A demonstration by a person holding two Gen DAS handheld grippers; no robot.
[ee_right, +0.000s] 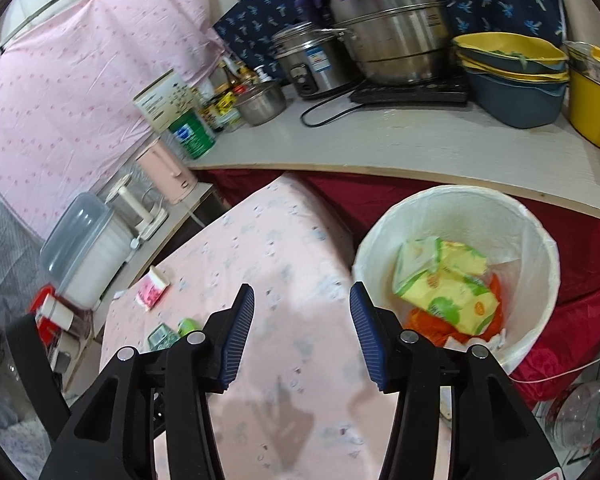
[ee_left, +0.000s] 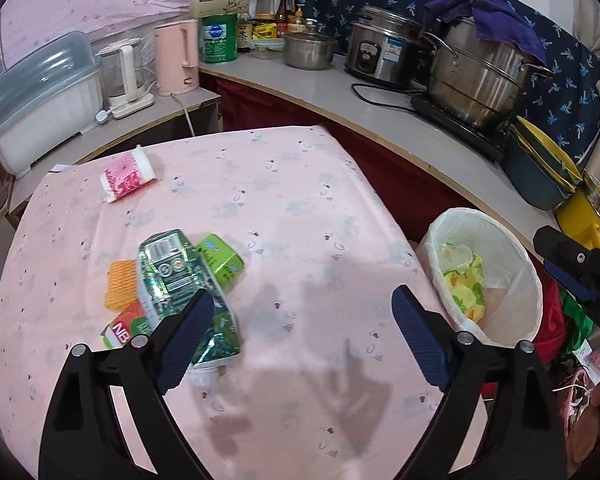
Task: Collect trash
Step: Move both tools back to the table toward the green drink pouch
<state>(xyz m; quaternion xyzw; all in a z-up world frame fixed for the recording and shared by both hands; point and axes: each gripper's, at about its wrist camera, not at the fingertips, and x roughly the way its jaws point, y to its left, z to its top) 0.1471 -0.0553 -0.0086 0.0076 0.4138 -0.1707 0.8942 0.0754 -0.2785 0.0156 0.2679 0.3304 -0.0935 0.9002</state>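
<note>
Left tool spread wide, empty, over the bench near the crushed green bottle. Right tool half-spread, empty beside the lined bin, where wrappers already lie; likely just released there.

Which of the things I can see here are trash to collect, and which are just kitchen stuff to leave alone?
For the job:
crushed green bottle
green carton
orange mesh
red-and-green packet
pink wrapper
lined bin

Leave alone:
steel pots
rice cooker
pink kettle
green tin
stacked bowls
</note>
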